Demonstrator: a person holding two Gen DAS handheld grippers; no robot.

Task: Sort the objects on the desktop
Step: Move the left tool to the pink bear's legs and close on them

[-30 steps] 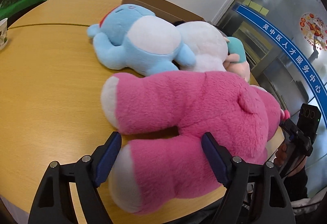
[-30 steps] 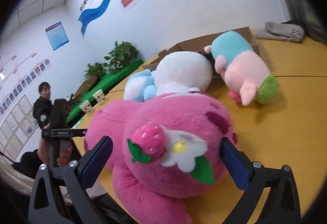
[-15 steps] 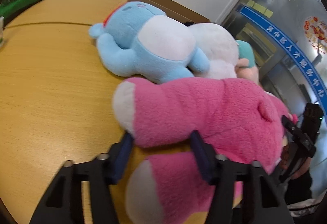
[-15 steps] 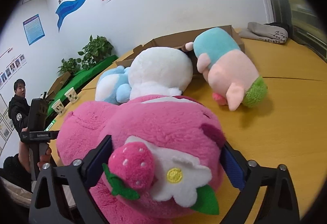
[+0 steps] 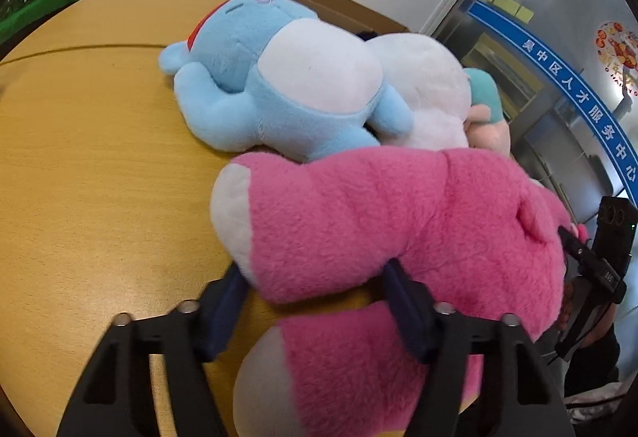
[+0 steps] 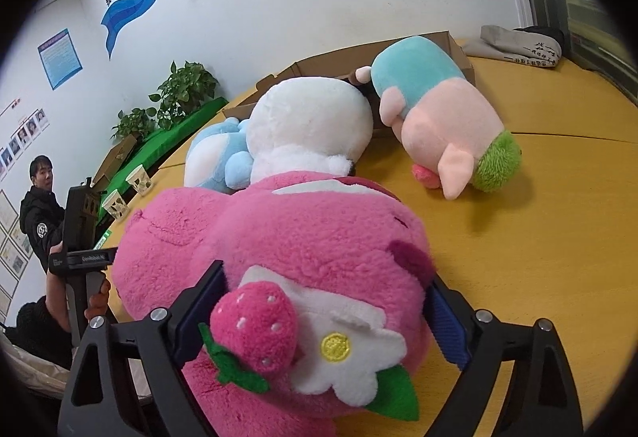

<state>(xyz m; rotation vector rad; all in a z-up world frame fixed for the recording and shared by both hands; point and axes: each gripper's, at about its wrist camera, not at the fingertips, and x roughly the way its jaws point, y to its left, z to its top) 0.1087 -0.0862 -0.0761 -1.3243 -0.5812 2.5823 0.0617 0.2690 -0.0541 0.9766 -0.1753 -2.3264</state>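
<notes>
Clearly soft: pink plush bear (image 5: pixel 398 221) is big, fluffy, light for its bulk, squashes under any pinch, not fragile, not slippery. It lies on the yellow table (image 5: pixel 87 166) at the near edge, touching the blue plush (image 5: pixel 279 86) and the white plush (image 6: pixel 311 126) behind it.

Left gripper (image 5: pixel 315 297): fingers narrowed around the upper leg, fur bulging over both pads, so holding the leg. Right gripper (image 6: pixel 325 313): fingers pressed into both sides of the head, strawberry-and-flower patch (image 6: pixel 303 341) between them, holding the head.

Judgement: one limb alone would let the body sag and swing; leg plus head at both ends is the sensible hold, and a deep pinch into stuffing beats gripping fur only.

Long axis runs across the table edge, leg end at the left gripper, head end at the right gripper. White-tipped feet (image 5: pixel 231 213) point leftward in the left wrist view. Whether it lies face up or down, cannot tell.

Pink-and-teal plush (image 6: pixel 442 118) lies apart on the table beside the cardboard box (image 6: pixel 450 42), likely the sorting target.
</notes>
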